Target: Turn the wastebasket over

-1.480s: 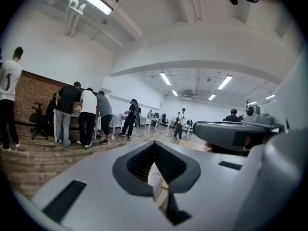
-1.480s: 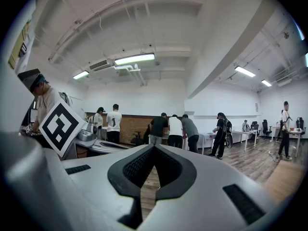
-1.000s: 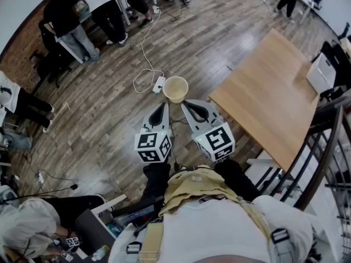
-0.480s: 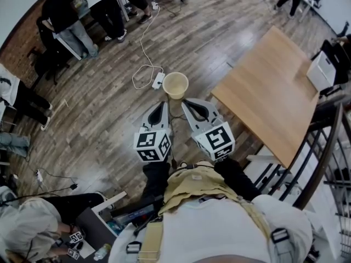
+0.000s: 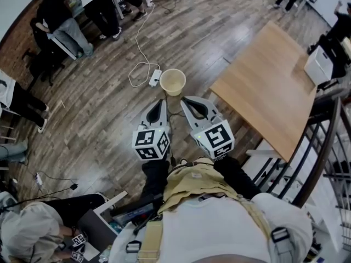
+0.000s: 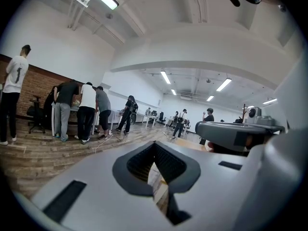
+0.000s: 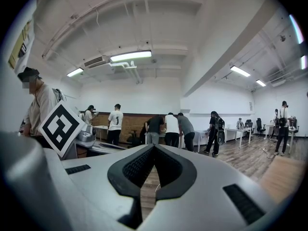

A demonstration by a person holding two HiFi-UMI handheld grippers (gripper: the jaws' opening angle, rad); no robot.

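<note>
A cream wastebasket [image 5: 171, 81] stands upright on the wooden floor, its open mouth facing up. My left gripper [image 5: 162, 102] and right gripper [image 5: 184, 99] are held side by side just short of it, pointing toward it and apart from it. In the left gripper view the left gripper [image 6: 154, 144] has its dark pads meeting at the tip with nothing between them. The right gripper [image 7: 154, 146] looks the same in the right gripper view. The basket does not show in either gripper view.
A white power strip [image 5: 154, 78] with its cable lies on the floor just left of the basket. A large wooden table [image 5: 269, 86] stands to the right, with a stair railing [image 5: 323, 163] beyond it. Several people stand at desks [image 5: 60, 21] far left.
The head view has shifted a little, so the basket sits slightly higher and further left in the picture. Both grippers keep their pose and stay shut.
</note>
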